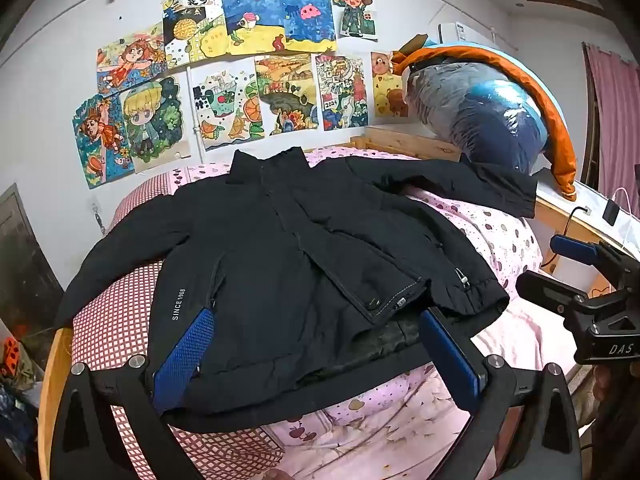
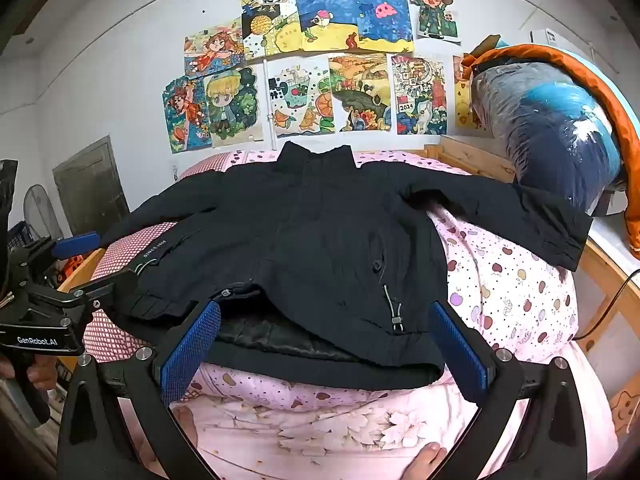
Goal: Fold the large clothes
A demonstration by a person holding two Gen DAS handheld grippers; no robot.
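Black jacket (image 1: pixel 288 248) flat on pink bed (image 2: pixel 520 300) (drawings (image 1: pixel 224 76) on wall), both claws (image 1: pixel 316 352) (image 2: pixel 324 344) wide, holding nothing.

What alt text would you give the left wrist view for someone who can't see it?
A black jacket lies spread front-up, sleeves out, on a bed with pink bedding. The open left gripper hovers at its hem, holding nothing; the right gripper shows at the right edge. Colourful drawings cover the wall behind.
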